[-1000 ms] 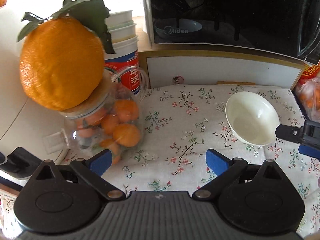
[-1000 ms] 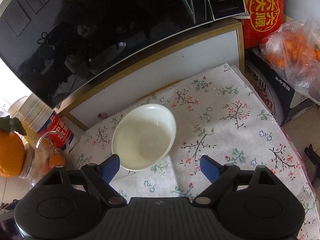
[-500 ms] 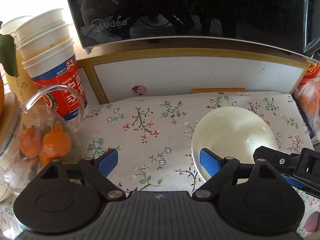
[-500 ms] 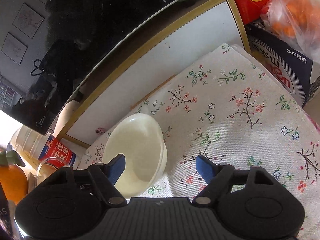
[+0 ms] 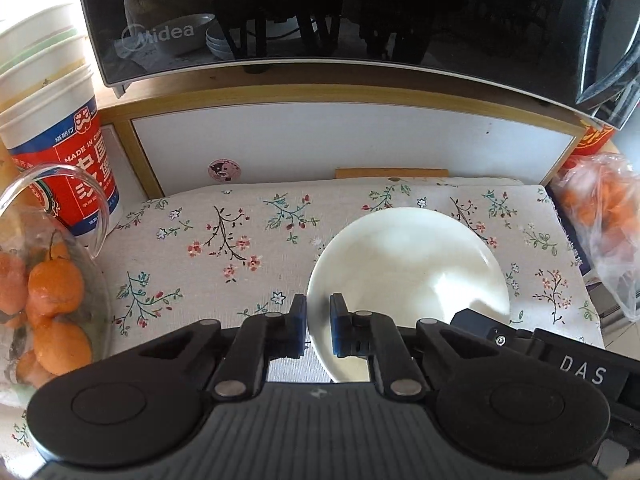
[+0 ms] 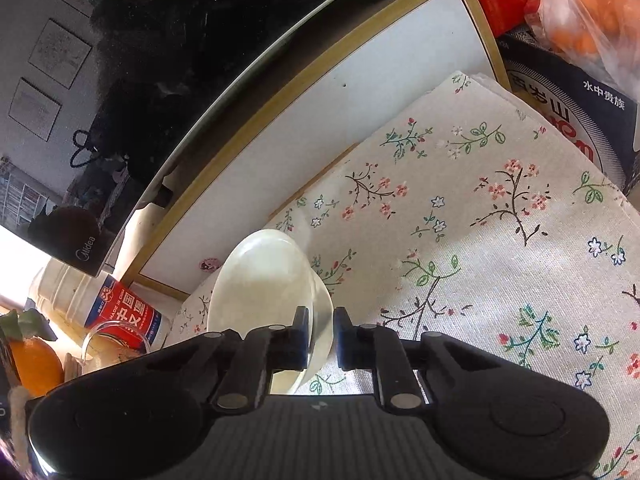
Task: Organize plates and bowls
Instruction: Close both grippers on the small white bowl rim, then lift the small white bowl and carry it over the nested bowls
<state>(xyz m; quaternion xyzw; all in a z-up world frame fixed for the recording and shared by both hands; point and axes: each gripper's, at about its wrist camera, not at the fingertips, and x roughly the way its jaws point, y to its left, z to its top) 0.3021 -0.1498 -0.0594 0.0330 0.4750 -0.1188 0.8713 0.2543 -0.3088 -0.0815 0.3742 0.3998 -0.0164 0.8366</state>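
Note:
A white bowl [image 5: 408, 268] sits on the floral tablecloth [image 5: 224, 248], in front of a white cabinet panel. My left gripper [image 5: 318, 330] is shut on the bowl's near left rim, one blue pad inside and one outside. My right gripper [image 6: 321, 334] is shut on the bowl's [image 6: 264, 276] right rim; the bowl looks tilted in that view. The right gripper's black body [image 5: 532, 344] shows at the lower right of the left wrist view.
A Midea microwave [image 5: 320, 12] stands on the shelf above. A stack of paper cups [image 5: 52, 120] and a glass jar of small oranges [image 5: 44, 292] stand at left. A bag of oranges [image 5: 600, 208] and a printed box [image 6: 568, 96] lie at right.
Both grippers have closed from wide open onto the bowl's rim, left on one side and right on the other. The left gripper moved right, away from the jar.

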